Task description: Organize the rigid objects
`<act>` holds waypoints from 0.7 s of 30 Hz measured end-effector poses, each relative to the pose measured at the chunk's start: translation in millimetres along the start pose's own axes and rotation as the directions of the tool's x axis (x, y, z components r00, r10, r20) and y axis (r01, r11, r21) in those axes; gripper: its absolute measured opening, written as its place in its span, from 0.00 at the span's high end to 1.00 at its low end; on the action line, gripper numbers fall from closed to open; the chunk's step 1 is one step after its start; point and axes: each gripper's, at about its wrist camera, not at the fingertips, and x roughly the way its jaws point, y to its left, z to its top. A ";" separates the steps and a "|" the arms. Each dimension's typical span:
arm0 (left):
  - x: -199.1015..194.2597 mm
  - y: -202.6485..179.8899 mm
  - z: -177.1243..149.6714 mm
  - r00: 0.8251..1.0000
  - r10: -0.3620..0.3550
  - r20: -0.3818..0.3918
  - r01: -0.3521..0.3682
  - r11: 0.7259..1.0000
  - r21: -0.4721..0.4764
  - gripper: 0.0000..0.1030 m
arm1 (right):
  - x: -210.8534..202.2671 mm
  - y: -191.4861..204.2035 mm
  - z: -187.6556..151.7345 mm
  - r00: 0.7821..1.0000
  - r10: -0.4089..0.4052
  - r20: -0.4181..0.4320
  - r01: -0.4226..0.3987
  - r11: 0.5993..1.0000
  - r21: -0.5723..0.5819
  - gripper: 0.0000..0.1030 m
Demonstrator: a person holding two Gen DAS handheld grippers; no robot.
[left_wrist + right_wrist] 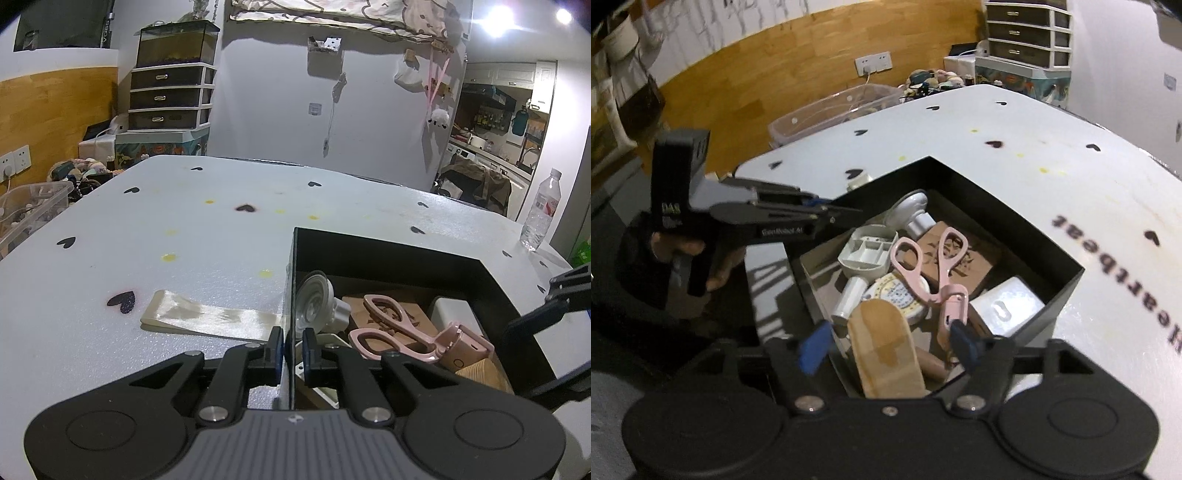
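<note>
A white foam-topped table [221,229] dotted with black hearts fills the middle of both views. On it sits a black open-topped square box [1027,236], low and right of centre in the left wrist view, central in the right wrist view. The left gripper [293,345] is clenched on the box's thin near-left wall, one blue pad on each side; in the right wrist view it reaches in from the left edge, a hand [701,258] around its grip. The right gripper [888,345] hangs at the bottom of its own frame over the box's near corner, jaws spread wide and pressing on nothing, with a tan rounded wooden piece [886,354] lying between them. Inside the box lie a carved brown wooden block [971,254], a white plastic handled piece [866,254], a white suction cup [314,306] and pink scissors [934,266] across the top. A cream satin ribbon strip [207,319] lies flat on the table, left of the box.
</note>
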 end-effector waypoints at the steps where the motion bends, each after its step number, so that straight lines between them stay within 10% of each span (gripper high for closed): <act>1: 0.0 -0.1 0.0 1.000 0.000 0.000 0.000 1.000 0.001 0.90 | -2.6 0.4 0.4 1.000 0.004 0.011 -0.005 1.000 0.010 0.19; 21: -8.4 -1.0 2.3 1.000 -0.011 0.020 0.011 1.000 0.005 0.86 | -29.5 24.3 2.4 0.957 -0.177 0.230 0.157 0.982 0.104 0.00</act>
